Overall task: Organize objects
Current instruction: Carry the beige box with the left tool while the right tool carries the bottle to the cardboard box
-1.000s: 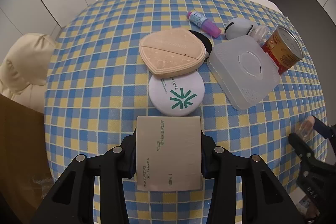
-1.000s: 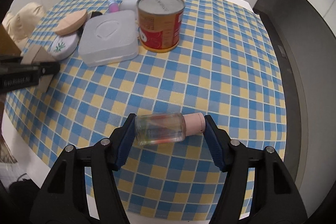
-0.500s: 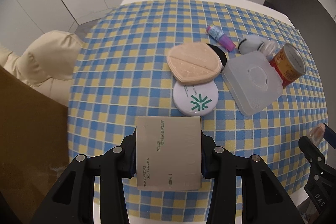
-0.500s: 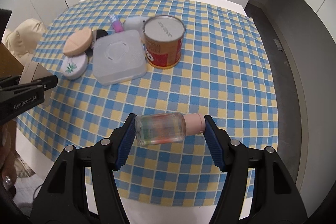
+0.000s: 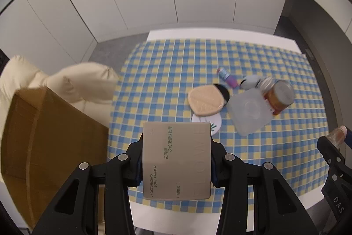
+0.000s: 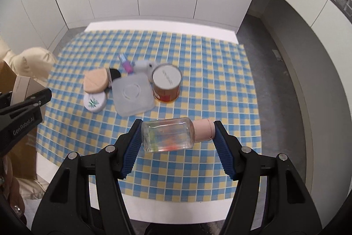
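Right wrist view: the right tongs [image 6: 177, 136] are closed end-to-end on a clear bottle [image 6: 168, 134] held above the near edge of the desk [image 6: 198, 63], its long axis lying crosswise with the pink cap [image 6: 204, 129] toward the right finger; it is probably light, hard, slick and breakable, safer gripped across the body. Left tongs [image 5: 176, 160] clamp a flat primer box [image 5: 176, 160] by its side edges, long axis pointing away toward the desk, beside a cardboard carton [image 5: 52, 147]; it looks light, stiff and crushable.

beige box [image 5: 176, 161], clear bottle [image 6: 168, 134] held aloft.
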A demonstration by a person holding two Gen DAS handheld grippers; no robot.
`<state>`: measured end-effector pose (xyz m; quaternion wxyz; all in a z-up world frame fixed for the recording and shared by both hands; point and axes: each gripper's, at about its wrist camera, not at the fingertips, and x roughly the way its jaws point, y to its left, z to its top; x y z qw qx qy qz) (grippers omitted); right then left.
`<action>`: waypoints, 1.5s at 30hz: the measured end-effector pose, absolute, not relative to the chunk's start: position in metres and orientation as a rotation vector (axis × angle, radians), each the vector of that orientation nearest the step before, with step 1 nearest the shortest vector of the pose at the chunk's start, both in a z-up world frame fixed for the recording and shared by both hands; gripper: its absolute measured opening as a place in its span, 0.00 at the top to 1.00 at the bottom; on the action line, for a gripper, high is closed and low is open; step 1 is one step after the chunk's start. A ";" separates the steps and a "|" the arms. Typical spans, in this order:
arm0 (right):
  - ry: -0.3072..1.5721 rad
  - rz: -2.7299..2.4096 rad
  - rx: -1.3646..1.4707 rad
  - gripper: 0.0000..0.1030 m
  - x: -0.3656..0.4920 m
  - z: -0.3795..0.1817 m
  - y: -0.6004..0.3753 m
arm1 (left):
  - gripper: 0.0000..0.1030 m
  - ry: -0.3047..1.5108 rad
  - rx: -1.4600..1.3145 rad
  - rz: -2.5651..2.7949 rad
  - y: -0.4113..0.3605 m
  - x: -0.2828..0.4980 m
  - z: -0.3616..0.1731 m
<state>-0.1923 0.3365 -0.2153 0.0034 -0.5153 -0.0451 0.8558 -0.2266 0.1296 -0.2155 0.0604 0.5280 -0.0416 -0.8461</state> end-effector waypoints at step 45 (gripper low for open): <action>-0.020 2.844 -1.276 0.36 -0.130 0.035 0.344 | 0.57 -0.014 1.257 -2.732 0.125 -0.136 0.037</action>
